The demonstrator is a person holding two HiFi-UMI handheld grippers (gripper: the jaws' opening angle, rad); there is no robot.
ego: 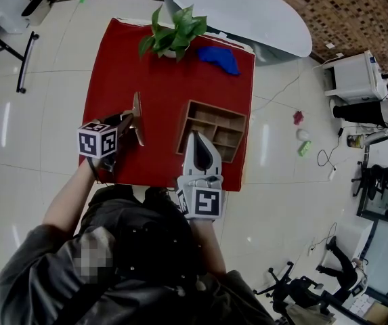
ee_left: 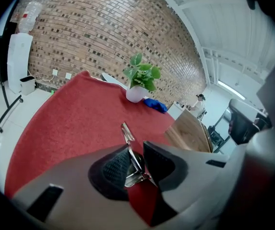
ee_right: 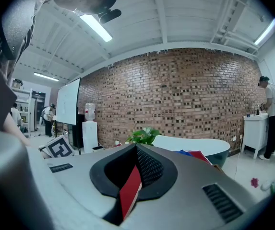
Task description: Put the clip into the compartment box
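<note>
Left gripper jaws are pinching clip near its tail; thin grip is risking slip before box. Right gripper jaws are sitting closed, empty.

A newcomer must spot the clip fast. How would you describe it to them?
Find the red table, then the left gripper near its front left edge. The clip is the slim, shiny metal strip pinched in that gripper's jaws; the compartment box beside it is wooden.
</note>
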